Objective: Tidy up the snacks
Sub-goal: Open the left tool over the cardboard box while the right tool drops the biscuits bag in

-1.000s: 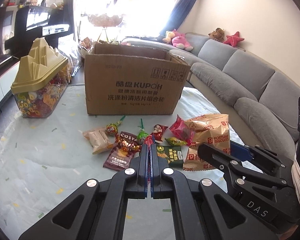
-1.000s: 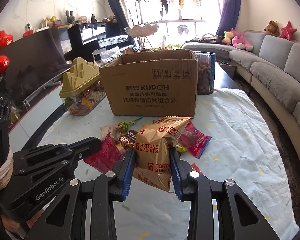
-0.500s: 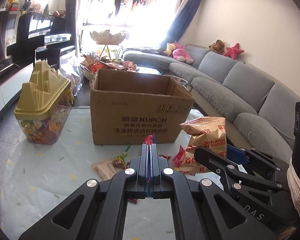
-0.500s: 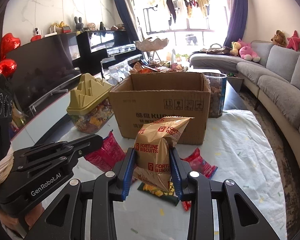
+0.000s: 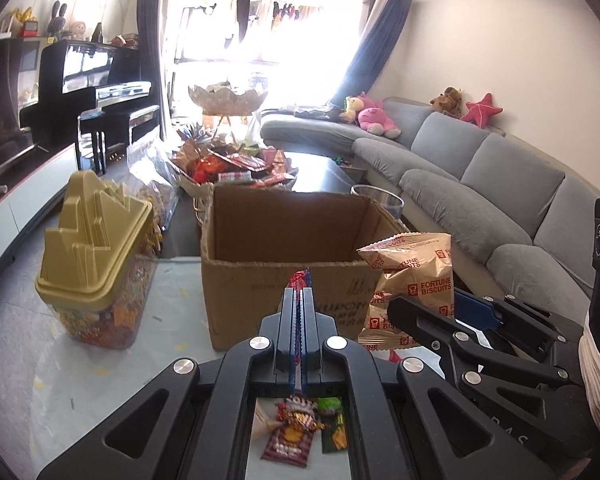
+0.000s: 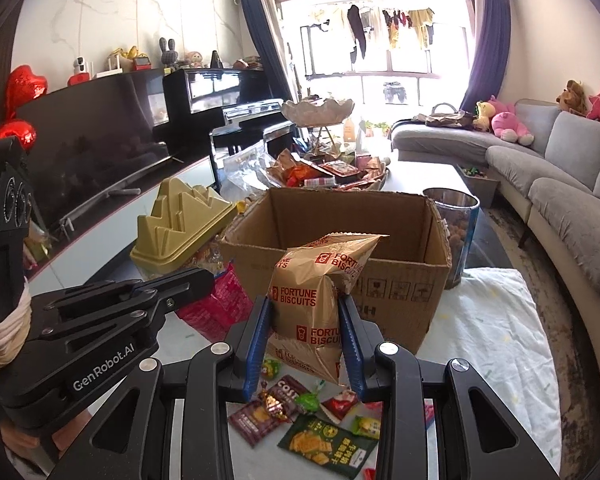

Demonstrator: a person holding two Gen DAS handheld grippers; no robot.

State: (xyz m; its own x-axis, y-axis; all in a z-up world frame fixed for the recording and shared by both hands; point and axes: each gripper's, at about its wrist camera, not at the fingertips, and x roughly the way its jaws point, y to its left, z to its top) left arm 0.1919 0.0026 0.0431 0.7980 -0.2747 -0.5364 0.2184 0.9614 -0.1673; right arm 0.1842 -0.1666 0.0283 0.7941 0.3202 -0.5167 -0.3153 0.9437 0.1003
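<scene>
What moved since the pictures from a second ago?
Both grippers rose toward the cardboard box. The right gripper lifted the Fortune Biscuits bag; the left gripper lifted a thin red packet. Both grips stayed shut. The loose snacks stayed on the table.

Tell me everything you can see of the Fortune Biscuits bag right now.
The Fortune Biscuits bag is a gold-tan foil pouch, puffy and creased, with a crimped top seal and red "FORTUNE BISCUITS" print and logos. It stands roughly upright, its top leaning right, clamped at the sides between the blue pads of the right gripper. It hangs clear of the loose snacks lying below, in front of the open cardboard box. Nothing but the pads appears to touch it.
</scene>
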